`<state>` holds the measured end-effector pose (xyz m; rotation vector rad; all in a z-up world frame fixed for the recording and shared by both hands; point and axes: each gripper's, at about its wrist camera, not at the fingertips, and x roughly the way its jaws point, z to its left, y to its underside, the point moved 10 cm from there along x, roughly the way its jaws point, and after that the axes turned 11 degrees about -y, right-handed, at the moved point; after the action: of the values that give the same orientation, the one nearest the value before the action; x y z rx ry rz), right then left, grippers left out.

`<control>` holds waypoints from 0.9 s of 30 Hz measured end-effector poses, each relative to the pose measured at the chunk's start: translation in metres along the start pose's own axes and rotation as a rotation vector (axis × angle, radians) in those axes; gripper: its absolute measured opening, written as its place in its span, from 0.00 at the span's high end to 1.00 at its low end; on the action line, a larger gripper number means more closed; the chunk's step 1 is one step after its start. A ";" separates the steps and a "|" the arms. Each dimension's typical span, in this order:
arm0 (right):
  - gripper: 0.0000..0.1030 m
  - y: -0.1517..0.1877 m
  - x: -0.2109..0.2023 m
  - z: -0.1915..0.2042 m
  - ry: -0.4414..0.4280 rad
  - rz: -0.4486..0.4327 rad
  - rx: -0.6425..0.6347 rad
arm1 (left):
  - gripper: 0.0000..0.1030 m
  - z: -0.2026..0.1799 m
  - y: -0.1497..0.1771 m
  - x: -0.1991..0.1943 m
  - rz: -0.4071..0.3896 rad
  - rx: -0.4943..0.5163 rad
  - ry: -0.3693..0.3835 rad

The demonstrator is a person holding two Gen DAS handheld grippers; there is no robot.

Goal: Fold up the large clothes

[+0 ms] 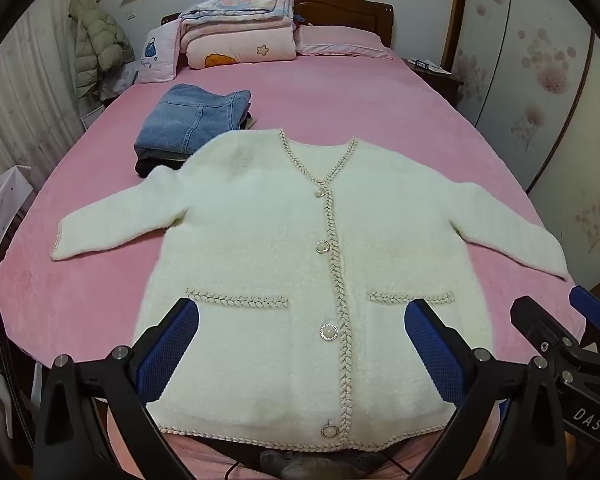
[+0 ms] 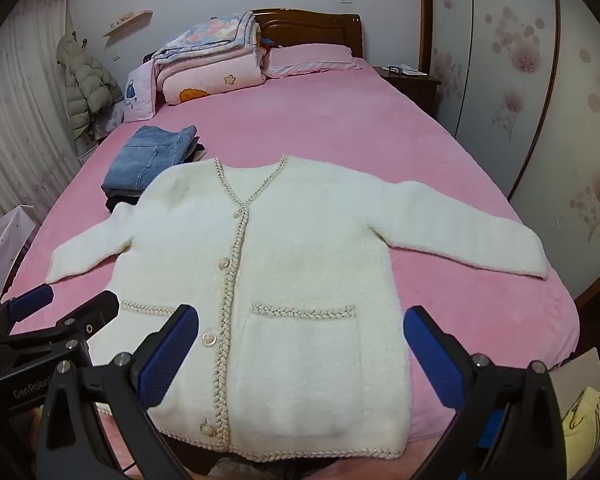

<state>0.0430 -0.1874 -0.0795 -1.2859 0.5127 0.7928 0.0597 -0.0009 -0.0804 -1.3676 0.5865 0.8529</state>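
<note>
A white fluffy cardigan [image 1: 284, 248] with braided trim and pearl buttons lies flat, front up, on the pink bed [image 1: 340, 96], sleeves spread to both sides. It also shows in the right wrist view [image 2: 308, 264]. My left gripper [image 1: 300, 344] is open and empty, hovering above the cardigan's hem, over the left pocket and button line. My right gripper [image 2: 300, 344] is open and empty above the right pocket near the hem. The right gripper also shows at the right edge of the left wrist view [image 1: 560, 320], the left gripper at the left edge of the right wrist view [image 2: 56, 308].
Folded blue jeans [image 1: 192, 120] on dark folded clothes lie past the cardigan's left shoulder. Folded quilts [image 1: 236, 28] and pillows [image 1: 340, 40] sit at the headboard. A wardrobe [image 1: 540, 80] stands right of the bed; a green puffer coat [image 1: 96, 40] hangs at the left.
</note>
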 end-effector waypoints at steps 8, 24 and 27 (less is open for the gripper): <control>0.00 0.003 0.005 0.000 -0.001 0.025 0.002 | 0.01 -0.006 0.009 0.002 -0.002 0.017 -0.006; 0.00 0.007 0.009 -0.001 -0.024 0.025 0.028 | 0.01 0.000 -0.002 0.001 0.008 -0.016 -0.017; 0.00 0.006 0.009 -0.001 -0.023 0.024 0.027 | 0.01 0.001 -0.004 0.003 0.007 -0.020 -0.019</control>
<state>0.0438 -0.1857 -0.0902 -1.2466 0.5198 0.8178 0.0645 0.0009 -0.0797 -1.3746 0.5699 0.8780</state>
